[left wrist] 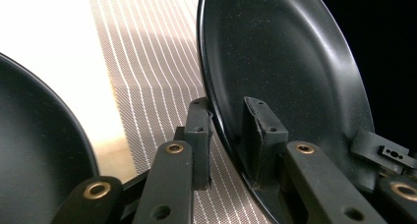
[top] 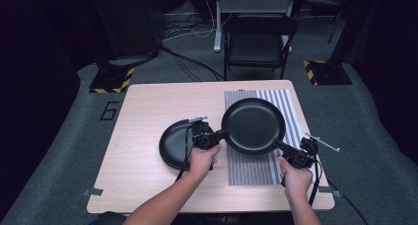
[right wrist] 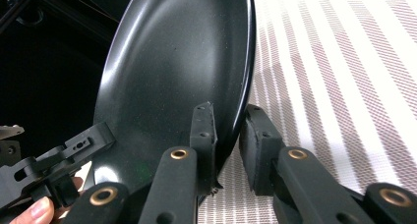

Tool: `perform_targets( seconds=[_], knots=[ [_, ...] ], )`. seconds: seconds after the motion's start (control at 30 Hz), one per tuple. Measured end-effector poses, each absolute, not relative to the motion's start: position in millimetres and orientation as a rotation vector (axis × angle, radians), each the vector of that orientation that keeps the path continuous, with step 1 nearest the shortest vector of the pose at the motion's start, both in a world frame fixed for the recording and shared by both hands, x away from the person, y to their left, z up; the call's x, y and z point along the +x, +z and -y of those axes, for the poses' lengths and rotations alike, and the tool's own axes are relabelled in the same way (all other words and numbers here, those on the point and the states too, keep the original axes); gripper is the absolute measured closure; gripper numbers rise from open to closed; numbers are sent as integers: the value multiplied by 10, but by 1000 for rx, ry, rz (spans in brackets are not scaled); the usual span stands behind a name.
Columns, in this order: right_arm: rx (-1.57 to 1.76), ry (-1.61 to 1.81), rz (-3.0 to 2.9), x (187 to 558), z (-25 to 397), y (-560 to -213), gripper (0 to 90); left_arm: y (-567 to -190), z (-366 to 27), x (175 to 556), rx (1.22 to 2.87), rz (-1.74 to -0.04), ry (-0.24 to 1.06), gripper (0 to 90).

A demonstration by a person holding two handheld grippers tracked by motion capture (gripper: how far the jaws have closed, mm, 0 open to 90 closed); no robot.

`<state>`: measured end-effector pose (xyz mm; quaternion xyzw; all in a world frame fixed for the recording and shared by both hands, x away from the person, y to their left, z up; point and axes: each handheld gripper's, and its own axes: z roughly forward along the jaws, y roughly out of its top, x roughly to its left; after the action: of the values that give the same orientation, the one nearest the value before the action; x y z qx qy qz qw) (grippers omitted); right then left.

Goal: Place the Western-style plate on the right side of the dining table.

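While both tongs pinch the big plate [top: 253, 126] by opposite rims above the striped mat [top: 256, 166], it looks stiff, smooth, breakable. Left tongs [left wrist: 227, 135] straddle its edge, clamped. Right tongs [right wrist: 231, 135] likewise grip the slick rim; hold deep.

left tool [top: 215, 136] clamped, right tool [top: 282, 147] clamped

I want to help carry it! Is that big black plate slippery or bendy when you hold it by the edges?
The big black plate is probably stiff: it keeps its round shape while the left gripper and right gripper pinch only its rim. Its glossy surface looks smooth, so it may slip. It's likely breakable if dropped.
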<state>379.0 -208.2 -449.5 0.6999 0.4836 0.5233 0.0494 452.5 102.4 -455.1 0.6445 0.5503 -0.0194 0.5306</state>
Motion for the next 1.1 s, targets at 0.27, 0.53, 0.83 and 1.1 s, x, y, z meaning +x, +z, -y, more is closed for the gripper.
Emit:
perform_targets(
  seconds=[0.27,0.53,0.83,1.1],
  knots=[
    [2150,1579,-1465,3772,2201,-4601,765,-4655,-893,4534,1552,-1320,-64,735],
    [2179,1558,-1457,3782,2336,-4674,768,-4764,-749,4558,1553,-1338,-82,733],
    [2208,1539,-1451,3811,2430,-4804,768,-4899,-649,4602,1563,-1354,-101,733],
    [2239,1509,-1465,3903,2514,-4949,768,-5051,-567,4673,1560,-1385,-108,732]
  ],
)
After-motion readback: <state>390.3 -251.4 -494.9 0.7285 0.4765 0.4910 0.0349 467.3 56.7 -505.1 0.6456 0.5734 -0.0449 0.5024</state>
